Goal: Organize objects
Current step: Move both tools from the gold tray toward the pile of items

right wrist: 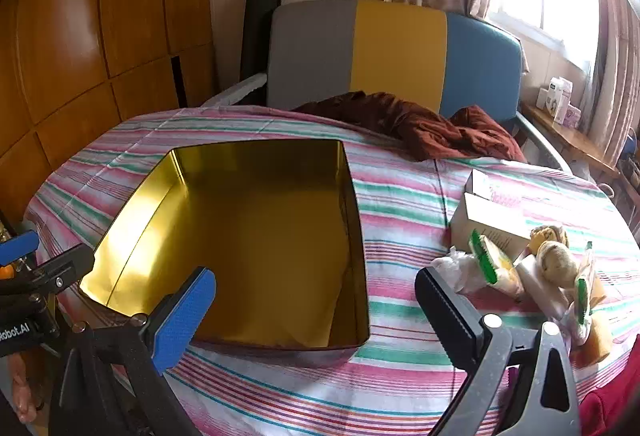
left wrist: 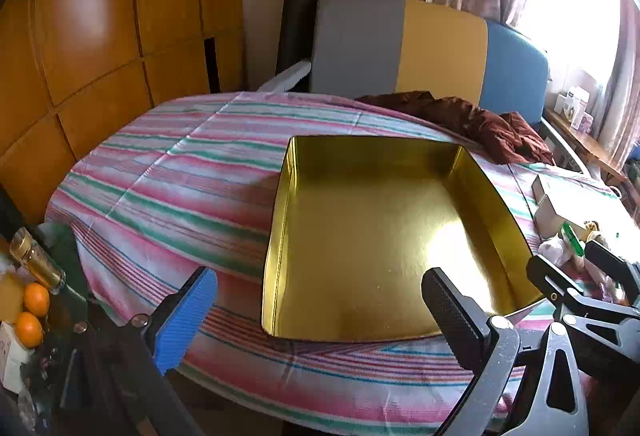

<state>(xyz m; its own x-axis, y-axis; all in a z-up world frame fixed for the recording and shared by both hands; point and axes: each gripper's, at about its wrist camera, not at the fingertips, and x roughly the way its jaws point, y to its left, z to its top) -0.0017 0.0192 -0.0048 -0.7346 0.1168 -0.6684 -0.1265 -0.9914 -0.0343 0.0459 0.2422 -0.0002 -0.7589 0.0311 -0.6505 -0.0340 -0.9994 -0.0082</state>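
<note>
An empty gold tin box (left wrist: 472, 192) sits on the striped table; it also shows in the right wrist view (right wrist: 132, 212). My left gripper (left wrist: 320, 316) is open and empty over the box's near edge. My right gripper (right wrist: 316, 312) is open and empty over the box's near right corner. To the right lies a pile of wrapped snacks (right wrist: 556, 268), green-edged packets (right wrist: 486, 260) and a white carton (right wrist: 488, 216). The pile shows at the right edge of the left wrist view (left wrist: 568, 240). The right gripper also appears there (left wrist: 588, 276).
The striped tablecloth (left wrist: 180, 188) covers a round table. A crumpled brown cloth (right wrist: 420, 124) lies at the far edge by a grey, yellow and blue chair (right wrist: 396, 52). Oranges (left wrist: 34, 308) and a glass bottle (left wrist: 36, 260) sit low at the left.
</note>
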